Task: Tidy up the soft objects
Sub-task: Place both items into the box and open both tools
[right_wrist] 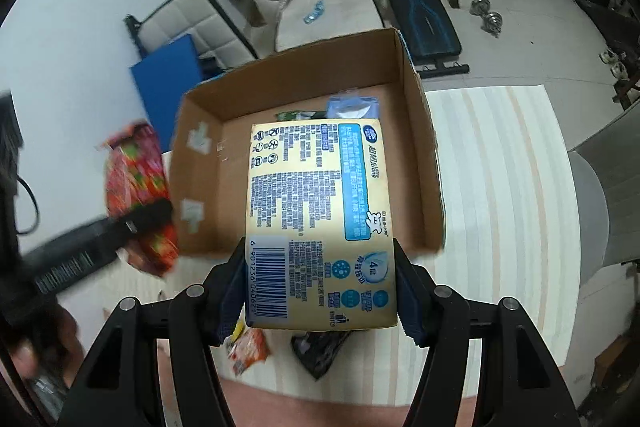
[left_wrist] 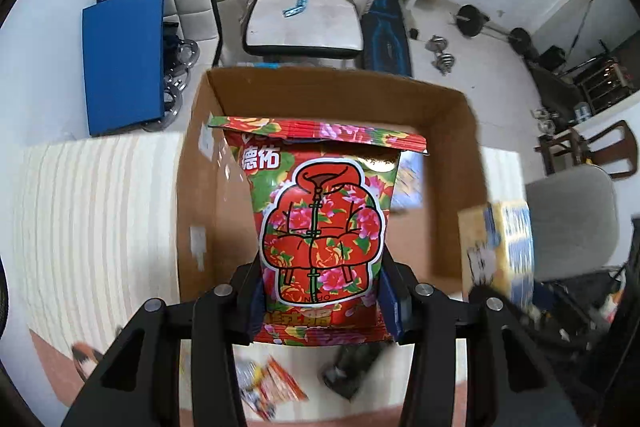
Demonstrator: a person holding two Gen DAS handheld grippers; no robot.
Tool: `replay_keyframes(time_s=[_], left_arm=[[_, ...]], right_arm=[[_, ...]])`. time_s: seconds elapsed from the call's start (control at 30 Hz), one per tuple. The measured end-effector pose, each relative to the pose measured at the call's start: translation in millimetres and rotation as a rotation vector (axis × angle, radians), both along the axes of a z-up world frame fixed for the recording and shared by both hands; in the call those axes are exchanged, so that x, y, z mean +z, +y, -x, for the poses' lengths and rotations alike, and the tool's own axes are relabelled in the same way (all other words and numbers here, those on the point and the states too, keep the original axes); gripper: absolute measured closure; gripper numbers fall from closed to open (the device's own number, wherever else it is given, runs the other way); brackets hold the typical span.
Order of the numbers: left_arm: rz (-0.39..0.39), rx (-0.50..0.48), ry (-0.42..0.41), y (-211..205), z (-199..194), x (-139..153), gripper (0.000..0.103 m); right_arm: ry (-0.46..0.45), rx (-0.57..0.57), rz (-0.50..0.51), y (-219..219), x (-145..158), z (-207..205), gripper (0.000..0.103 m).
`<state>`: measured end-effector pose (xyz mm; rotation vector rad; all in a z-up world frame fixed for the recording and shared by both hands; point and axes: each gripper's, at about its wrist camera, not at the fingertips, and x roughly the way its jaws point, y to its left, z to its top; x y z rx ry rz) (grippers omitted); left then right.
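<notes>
Glossy plastic floral pack (left_wrist: 320, 227), matt brown cardboard box (left_wrist: 440, 115), striped cloth mat (left_wrist: 100, 211).

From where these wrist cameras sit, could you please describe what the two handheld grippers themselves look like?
Both look alike. The left gripper and right gripper have matte black angular linkage arms with triangular cut-outs and round silver pivot pins. Their fingers carry dark blue ribbed pads. In the right wrist view, the left gripper's body appears as a blurred black bar. No cables or sleeves are clearly visible.
</notes>
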<state>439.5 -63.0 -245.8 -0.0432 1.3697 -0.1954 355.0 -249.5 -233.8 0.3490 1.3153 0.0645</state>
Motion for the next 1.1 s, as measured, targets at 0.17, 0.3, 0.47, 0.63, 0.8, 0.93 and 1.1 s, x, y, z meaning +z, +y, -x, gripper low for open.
replay_keyframes(time_s=[0.17, 0.3, 0.47, 0.63, 0.8, 0.93, 1.1], left_arm=[[-0.031, 0.005, 0.059, -1, -45, -48, 0.06], [-0.057, -0.007, 0.112, -6, -61, -79, 0.06], [-0.079, -0.009, 0.171, -8, -80, -112, 0.06], [-0.058, 0.011, 0.222, -9, -95, -136, 0.06], [-0.058, -0.001, 0.235, -15, -105, -150, 0.06], [-0.069, -0.012, 0.253, -19, -108, -154, 0.059], [-0.068, 0.01, 0.286, -14, -108, -147, 0.057]], right_arm=[[0.063, -0.004, 0.042, 1, -47, -29, 0.037], [0.107, 0.004, 0.078, 2, -77, -42, 0.037], [0.139, 0.005, 0.085, 1, -100, -46, 0.037], [0.155, 0.034, 0.111, 6, -113, -43, 0.037], [0.15, 0.058, 0.138, 12, -114, -40, 0.037], [0.159, 0.075, 0.14, 14, -119, -42, 0.037], [0.197, 0.072, 0.137, 15, -126, -46, 0.036]])
